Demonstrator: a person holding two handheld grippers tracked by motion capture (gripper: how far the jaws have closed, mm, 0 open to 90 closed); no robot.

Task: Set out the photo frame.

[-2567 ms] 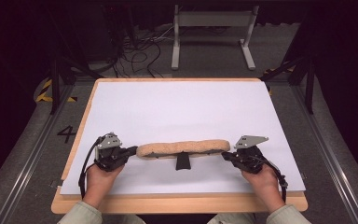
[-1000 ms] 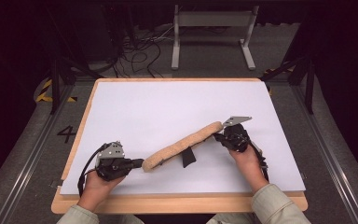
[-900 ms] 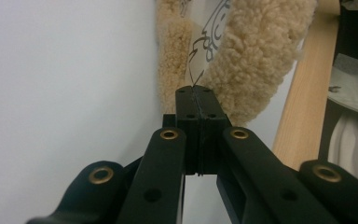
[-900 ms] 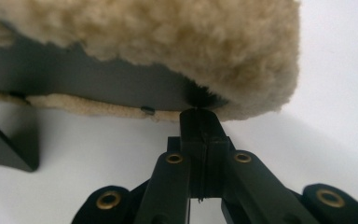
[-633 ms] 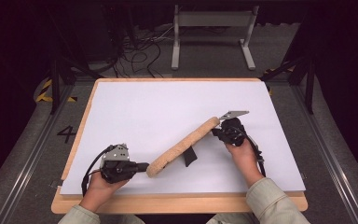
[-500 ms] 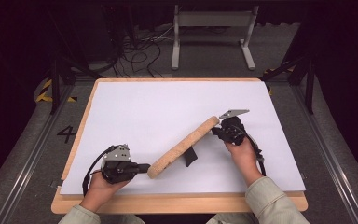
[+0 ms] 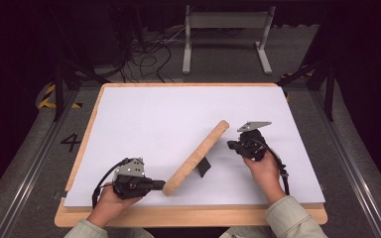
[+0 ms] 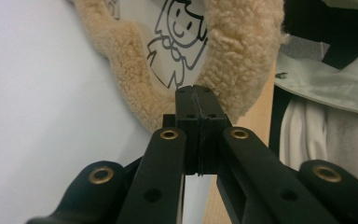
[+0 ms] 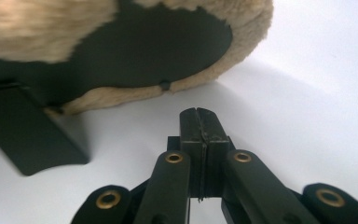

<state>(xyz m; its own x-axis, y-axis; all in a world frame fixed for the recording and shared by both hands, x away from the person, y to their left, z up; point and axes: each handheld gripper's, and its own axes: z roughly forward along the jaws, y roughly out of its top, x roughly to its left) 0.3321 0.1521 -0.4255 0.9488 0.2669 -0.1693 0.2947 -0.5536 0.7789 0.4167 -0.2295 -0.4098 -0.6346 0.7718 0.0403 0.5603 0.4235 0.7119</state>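
A picture frame with a fluffy beige border (image 7: 196, 157) stands on the white board, running diagonally from near left to far right, propped on its black back stand (image 7: 204, 167). My left gripper (image 7: 158, 185) is shut, its tips against the frame's near end. In the left gripper view the shut gripper (image 8: 196, 88) touches the fleece border (image 8: 242, 46) below a cartoon picture (image 8: 177, 42). My right gripper (image 7: 229, 144) is shut, just off the frame's far end. In the right gripper view the gripper (image 9: 199, 112) faces the frame's black back (image 9: 144, 51) and stand (image 9: 23, 135) across a small gap.
The white board (image 7: 158, 119) covers a wooden table (image 7: 188, 216) whose front edge lies close to my left hand. A metal stand (image 7: 225, 34) and cables (image 7: 144, 54) are on the floor beyond. A pale sleeve (image 8: 335, 79) is at the right of the left gripper view.
The frame has swung from lying across the table to a diagonal: its left end came toward the front edge with my left gripper, its right end went away. My right gripper now sits slightly apart from it.
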